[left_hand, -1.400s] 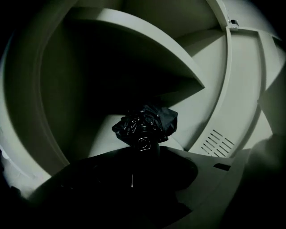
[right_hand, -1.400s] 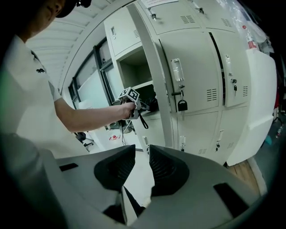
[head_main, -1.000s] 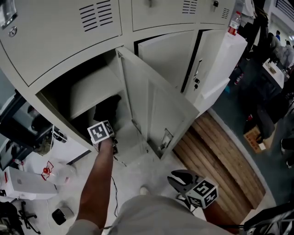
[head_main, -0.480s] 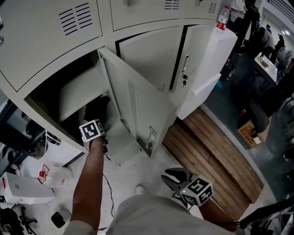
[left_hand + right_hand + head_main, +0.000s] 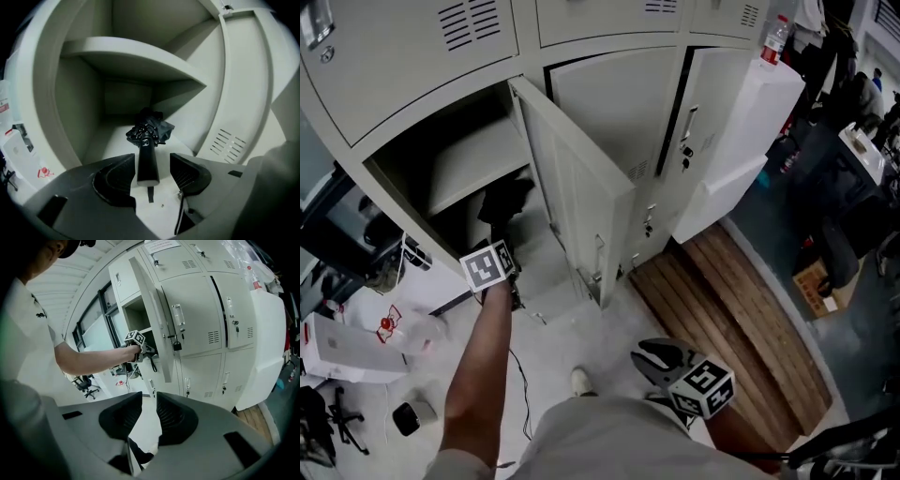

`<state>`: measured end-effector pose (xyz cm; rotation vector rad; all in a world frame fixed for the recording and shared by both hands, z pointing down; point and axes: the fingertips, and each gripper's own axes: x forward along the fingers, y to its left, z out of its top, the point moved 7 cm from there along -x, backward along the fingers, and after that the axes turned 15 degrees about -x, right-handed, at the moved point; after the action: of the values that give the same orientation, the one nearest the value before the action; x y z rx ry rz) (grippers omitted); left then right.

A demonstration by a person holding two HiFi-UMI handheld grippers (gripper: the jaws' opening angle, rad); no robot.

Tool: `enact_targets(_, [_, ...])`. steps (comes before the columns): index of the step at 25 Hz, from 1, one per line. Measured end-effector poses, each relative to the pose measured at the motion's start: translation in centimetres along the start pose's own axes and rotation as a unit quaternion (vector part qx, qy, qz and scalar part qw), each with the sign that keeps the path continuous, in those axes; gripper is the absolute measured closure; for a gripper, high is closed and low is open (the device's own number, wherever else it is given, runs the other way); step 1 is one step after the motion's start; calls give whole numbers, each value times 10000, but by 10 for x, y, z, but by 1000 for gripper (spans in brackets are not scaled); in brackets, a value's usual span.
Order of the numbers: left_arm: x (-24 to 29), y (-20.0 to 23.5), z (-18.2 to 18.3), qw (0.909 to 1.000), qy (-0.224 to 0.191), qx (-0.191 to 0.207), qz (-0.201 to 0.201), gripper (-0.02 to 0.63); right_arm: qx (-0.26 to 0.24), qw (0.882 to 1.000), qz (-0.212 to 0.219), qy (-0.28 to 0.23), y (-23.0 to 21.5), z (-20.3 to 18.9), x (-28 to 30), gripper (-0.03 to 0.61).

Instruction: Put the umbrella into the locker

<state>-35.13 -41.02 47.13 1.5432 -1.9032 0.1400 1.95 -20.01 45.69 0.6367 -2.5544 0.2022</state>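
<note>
So, the big change over the last second: the left gripper (image 5: 152,161) has let go. Its jaws are opening, and in the left gripper view the umbrella (image 5: 148,143) handle sits between them with a visible gap on both sides, so the pads aren't pressing on it anymore. The umbrella itself is lying on the floor of the locker (image 5: 79,103), canopy end pointing toward the back, under the shelf (image 5: 136,56). Compared with the earlier head shots, the marker cube (image 5: 487,267) looks like it's sitting a bit further out from the opening too, though the head camera shifted as well, so don't quote me on that.

My read is that the placing part is basically done, and what's left is pulling the left gripper out without snagging the handle.

On views: the head view only gives you a dark bundle inside the compartment and hides the left jaws behind the cube, so you'd never know from it that the grip was released. The right gripper view shows the arm reaching in past the open door (image 5: 152,319) from the side. It also shows the right gripper (image 5: 149,404) hanging low with a narrow gap between its jaws and nothing in there
</note>
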Motion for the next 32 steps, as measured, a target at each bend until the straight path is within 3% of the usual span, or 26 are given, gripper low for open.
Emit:
enact_targets(8, [-87,-25,-51,9991,-251,-334,-99,399,-584,9961,664,-45,-2,-20,-44,505])
enact_targets(12, [-134,-42,-93,9985,-278,-454,-133,459,-795,9929,883,22,-7,-38,-69,524])
enact_targets(16, [-182,-65,-142,9981,-284,-515,-175,582,-947,9892,1116,-29,-9,-56,-97,540])
enact_targets(20, [-234,-92,-195,9977,-189,-585,-294,601,-1011,9856,1351,-82,-9,-76,-123,546])
enact_targets(28, [-322,-148,-282,9915,366,-646,-1065,603,-1145,9796,1648,-107,3,-92,-144,551])
enact_targets(32, [-354,-170,-308,9866,479,-400,-1507,603,-1185,9796,1604,-229,16,-89,-149,552])
